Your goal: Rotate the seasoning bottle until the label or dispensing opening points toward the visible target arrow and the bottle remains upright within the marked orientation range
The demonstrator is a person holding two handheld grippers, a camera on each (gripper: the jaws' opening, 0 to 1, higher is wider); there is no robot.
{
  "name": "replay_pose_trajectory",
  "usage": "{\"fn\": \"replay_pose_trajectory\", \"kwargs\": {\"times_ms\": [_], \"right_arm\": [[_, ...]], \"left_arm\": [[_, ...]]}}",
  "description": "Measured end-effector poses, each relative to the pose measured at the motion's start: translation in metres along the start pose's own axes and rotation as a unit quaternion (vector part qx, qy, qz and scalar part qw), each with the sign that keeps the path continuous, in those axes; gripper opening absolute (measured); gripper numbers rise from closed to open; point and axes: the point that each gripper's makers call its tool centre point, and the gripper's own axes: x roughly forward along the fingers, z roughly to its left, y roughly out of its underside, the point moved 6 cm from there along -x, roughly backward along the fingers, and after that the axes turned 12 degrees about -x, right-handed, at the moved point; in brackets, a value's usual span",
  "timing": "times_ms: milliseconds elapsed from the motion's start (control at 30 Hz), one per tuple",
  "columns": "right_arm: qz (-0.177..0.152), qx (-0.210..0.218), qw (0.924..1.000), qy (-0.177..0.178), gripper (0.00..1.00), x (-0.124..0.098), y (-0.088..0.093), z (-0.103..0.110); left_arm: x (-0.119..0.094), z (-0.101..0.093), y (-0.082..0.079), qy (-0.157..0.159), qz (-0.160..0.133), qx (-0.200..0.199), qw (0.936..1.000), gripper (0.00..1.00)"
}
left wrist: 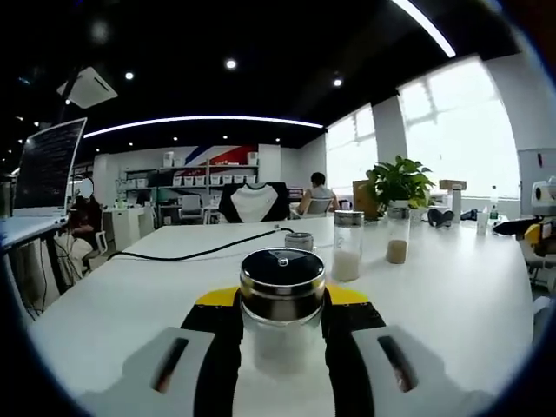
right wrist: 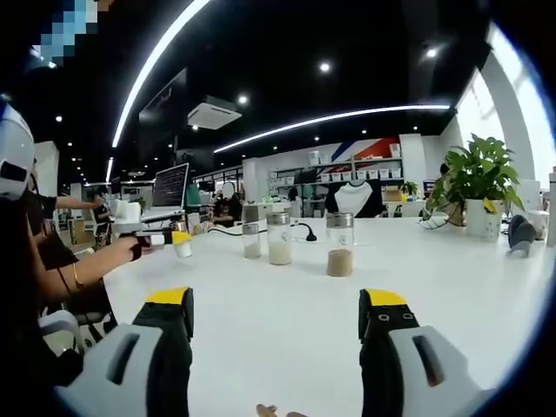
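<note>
The seasoning bottle [left wrist: 282, 308], clear glass with pale contents and a black-topped chrome lid, stands upright near the white table's [left wrist: 452, 287] near edge.

- Seasoning bottles, left gripper view: four on the white table [left wrist: 452, 287]. One bottle with a dark lid [left wrist: 281, 306] stands upright between the left gripper [left wrist: 282, 326] jaws at the near edge; one with white contents [left wrist: 347, 246], one with brown contents [left wrist: 398, 234] and one low jar [left wrist: 299, 241] stand farther in.
- Seasoning bottles, right gripper view: three in a row mid-table, a narrow one [right wrist: 252, 241], one with white contents [right wrist: 279, 239], one with brown contents [right wrist: 340, 245].
- Grippers: two; the right gripper [right wrist: 276, 323] has its jaws wide apart over bare table.
- Potted plants: one, at the far table edge [right wrist: 476, 187].
- Black cables: one across the table [left wrist: 195, 253].
</note>
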Motion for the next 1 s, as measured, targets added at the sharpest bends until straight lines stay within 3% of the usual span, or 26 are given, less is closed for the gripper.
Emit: {"fn": "replay_pose_trajectory", "kwargs": {"times_ms": [133,600,767,900,1000], "right_arm": [[0.001,0.001,1.0,-0.003,0.78,0.001,0.001,0.002],[-0.001,-0.002,0.9999,-0.011,0.77,0.002,0.001,0.005],[-0.001,-0.004,0.9998,-0.019,0.77,0.004,0.002,0.007],[-0.001,-0.007,0.9997,-0.024,0.77,0.006,0.002,0.009],[0.0,-0.008,0.9995,-0.03,0.77,0.007,0.003,0.01]], "left_arm": [[-0.003,-0.006,0.005,-0.006,0.006,0.011,0.9999,0.37],[-0.012,-0.024,0.009,0.034,0.028,0.014,0.9989,0.37],[-0.016,-0.029,0.008,0.06,0.024,0.006,0.9979,0.37],[-0.019,-0.034,0.009,0.081,0.036,0.041,0.9952,0.37],[-0.021,-0.037,0.01,0.115,0.038,0.026,0.9923,0.37]]}}
